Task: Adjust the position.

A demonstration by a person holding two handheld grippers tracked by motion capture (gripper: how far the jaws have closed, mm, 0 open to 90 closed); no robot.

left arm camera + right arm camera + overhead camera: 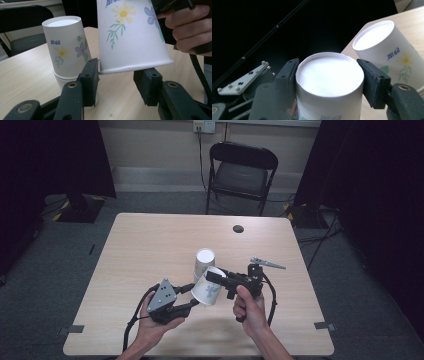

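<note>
A white paper cup with a flower print (206,292) hangs tilted above the table, its mouth toward my left gripper. My right gripper (214,276) is shut on the cup near its closed base (329,75), one pad on each side. My left gripper (117,82) is open around the cup's rim (130,37). One pad touches the rim and the other stands just clear of it. A stack of several upside-down cups of the same print (204,261) stands on the table just behind, also seen in the left gripper view (67,47) and the right gripper view (384,50).
The light wooden table (150,240) has a small dark round hole (238,228) near its far edge. A black folding chair (242,170) stands beyond the table. Dark curtains hang at both sides.
</note>
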